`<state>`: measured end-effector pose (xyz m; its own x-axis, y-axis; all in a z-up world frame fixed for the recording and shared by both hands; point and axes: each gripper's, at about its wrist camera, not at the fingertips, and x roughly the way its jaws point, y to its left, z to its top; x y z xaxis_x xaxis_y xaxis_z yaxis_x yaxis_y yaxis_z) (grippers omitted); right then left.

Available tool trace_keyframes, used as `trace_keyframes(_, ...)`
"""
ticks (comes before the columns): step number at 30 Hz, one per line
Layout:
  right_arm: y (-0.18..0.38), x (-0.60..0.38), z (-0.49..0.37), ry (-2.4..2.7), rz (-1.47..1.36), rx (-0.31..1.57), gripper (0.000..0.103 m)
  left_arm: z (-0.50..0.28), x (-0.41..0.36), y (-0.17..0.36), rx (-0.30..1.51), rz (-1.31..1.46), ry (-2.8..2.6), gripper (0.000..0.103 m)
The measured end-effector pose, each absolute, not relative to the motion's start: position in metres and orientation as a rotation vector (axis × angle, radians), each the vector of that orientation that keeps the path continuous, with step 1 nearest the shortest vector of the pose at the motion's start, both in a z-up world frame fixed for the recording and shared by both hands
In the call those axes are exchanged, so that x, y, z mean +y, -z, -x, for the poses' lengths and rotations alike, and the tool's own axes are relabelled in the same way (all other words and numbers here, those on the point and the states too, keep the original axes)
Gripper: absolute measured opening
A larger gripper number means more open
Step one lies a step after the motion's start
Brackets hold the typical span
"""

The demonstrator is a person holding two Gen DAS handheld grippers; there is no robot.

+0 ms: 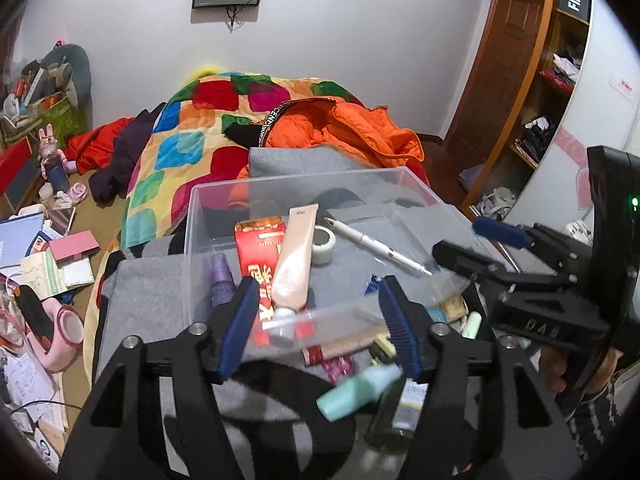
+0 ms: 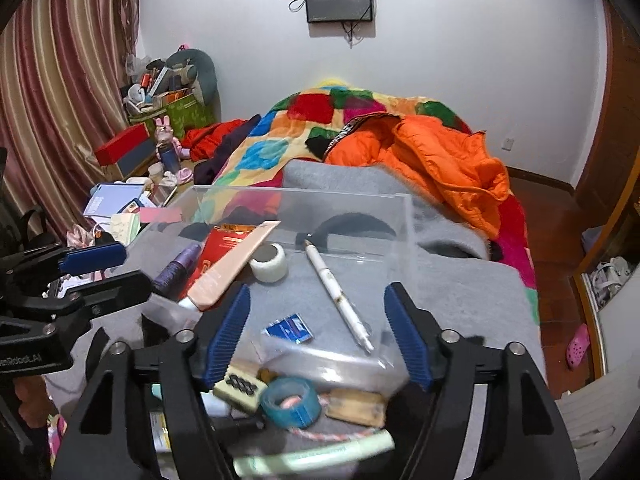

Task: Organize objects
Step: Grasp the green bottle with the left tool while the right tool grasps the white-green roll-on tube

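A clear plastic box point(image 1: 192, 220) point(image 2: 300, 192) stands on a grey blanket point(image 1: 152, 280). It holds a red carton point(image 1: 260, 240), a peach tube point(image 1: 294, 256) point(image 2: 228, 272), a white tape roll point(image 1: 324, 244) point(image 2: 270, 262), a white pen point(image 1: 376, 246) point(image 2: 336, 292), a purple bottle point(image 1: 222, 280) and a blue packet point(image 2: 290, 328). My left gripper point(image 1: 318, 296) point(image 2: 136, 268) is open at the box's near wall, pads touching nothing. Beside it, my right gripper point(image 2: 318, 300) point(image 1: 454, 236) is open too. Below lie a mint bottle point(image 1: 360, 392) and a teal tape roll point(image 2: 290, 402).
A patchwork quilt point(image 1: 180, 148) and an orange jacket point(image 1: 360, 132) lie on the bed behind the box. Books, boxes and a pink container point(image 1: 60, 332) crowd the floor at left. A wooden shelf unit point(image 1: 532, 92) stands at right.
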<state>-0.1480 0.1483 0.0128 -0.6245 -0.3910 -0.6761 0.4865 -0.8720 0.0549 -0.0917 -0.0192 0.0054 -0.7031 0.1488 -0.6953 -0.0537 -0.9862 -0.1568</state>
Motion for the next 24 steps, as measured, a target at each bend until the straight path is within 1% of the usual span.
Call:
trace_keyframes(4,-0.012,0.164,0.136,2.477,-0.978,0.179,0.074,0.077,-0.014,-0.002,-0.188,1.165,-2.777,0.069)
trace_keyframes(12,0.017,0.19,0.116,2.486,-1.102,0.127,0.074,0.055,0.005,0.02,-0.205,1.216,-2.691,0.07)
trace_keyframes(17,0.043,0.201,0.106,2.445,-1.223,0.029,0.074,0.044,0.02,0.035,-0.207,1.235,-2.656,0.07)
trace_keyframes(22,0.06,0.196,0.107,2.41,-1.306,-0.027,0.074,0.039,0.027,0.044,-0.208,1.234,-2.638,0.07)
trace_keyframes(23,0.063,0.193,0.108,2.409,-1.312,-0.033,0.075,0.038,0.028,0.046,-0.214,1.229,-2.634,0.068)
trace_keyframes(24,0.064,0.191,0.107,2.416,-1.313,-0.029,0.075,0.038,0.029,0.047,-0.218,1.226,-2.631,0.063)
